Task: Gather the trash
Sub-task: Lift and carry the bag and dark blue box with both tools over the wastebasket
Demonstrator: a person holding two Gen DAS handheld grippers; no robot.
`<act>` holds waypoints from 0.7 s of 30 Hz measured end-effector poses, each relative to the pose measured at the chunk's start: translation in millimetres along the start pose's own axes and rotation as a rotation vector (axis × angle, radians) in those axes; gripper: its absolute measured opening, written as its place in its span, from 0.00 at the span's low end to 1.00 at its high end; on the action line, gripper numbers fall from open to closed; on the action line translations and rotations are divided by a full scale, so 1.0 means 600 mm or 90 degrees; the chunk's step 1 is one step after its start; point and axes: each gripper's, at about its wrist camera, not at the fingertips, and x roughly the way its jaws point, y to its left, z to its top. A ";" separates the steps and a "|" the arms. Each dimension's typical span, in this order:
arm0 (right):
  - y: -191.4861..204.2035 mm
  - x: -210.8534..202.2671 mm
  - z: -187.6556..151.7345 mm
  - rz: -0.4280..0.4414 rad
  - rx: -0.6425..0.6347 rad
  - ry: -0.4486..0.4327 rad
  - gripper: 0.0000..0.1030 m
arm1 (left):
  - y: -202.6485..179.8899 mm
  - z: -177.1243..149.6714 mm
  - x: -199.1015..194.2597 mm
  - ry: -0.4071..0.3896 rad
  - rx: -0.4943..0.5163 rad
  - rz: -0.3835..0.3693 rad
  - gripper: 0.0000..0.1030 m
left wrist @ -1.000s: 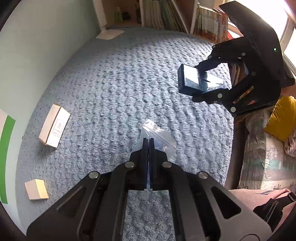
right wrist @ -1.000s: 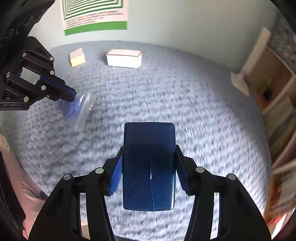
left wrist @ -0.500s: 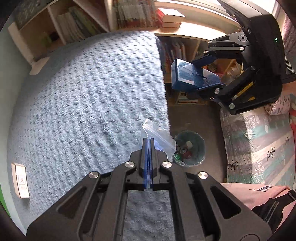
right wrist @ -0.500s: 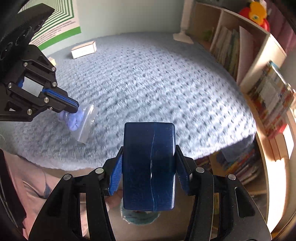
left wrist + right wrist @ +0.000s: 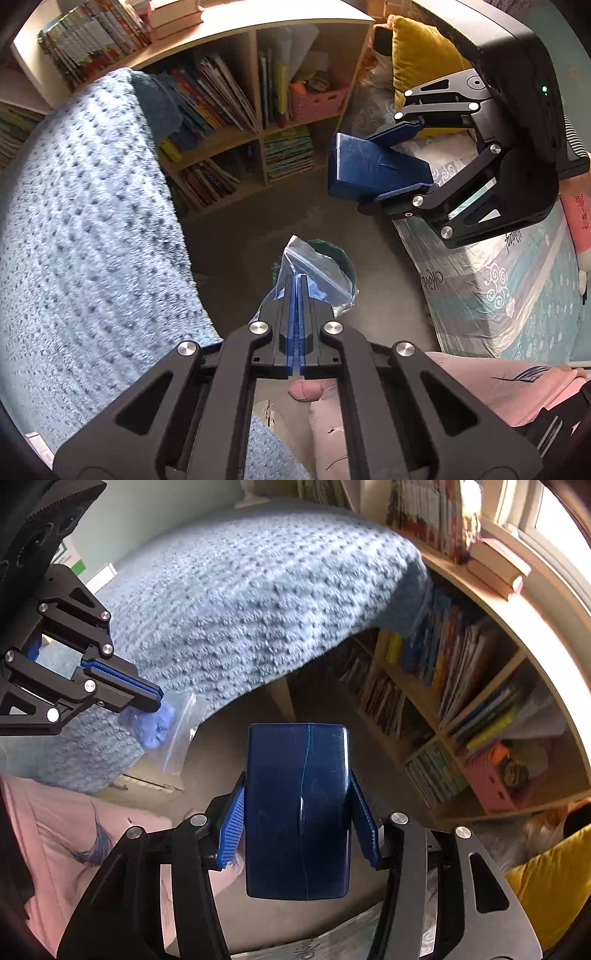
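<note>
Left wrist view: our left gripper [image 5: 298,277], clamped on clear zip bag [image 5: 314,264], hangs over teal bin [image 5: 341,258] at twelve o'clock; right gripper [image 5: 301,806] clamps dark blue box [image 5: 297,808] at two o'clock.

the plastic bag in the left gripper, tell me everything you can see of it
The bag is a small clear zip-top pouch, crinkled, holding a lump of blue-violet material. The left gripper has its jaws shut on it near the contents, so it hangs in the air, sealed strip pointing away. In the left wrist view it partly covers a round bin on the floor below.
</note>
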 end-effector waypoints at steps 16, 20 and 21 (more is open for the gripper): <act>-0.057 0.144 -0.156 0.057 0.195 0.061 0.51 | -0.058 0.028 0.208 0.147 0.056 -0.075 0.00; -0.059 0.195 -0.177 0.072 0.214 0.075 0.51 | -0.057 0.022 0.264 0.186 0.065 -0.082 0.00; -0.059 0.210 -0.183 0.075 0.221 0.086 0.51 | -0.057 0.019 0.280 0.195 0.068 -0.083 0.00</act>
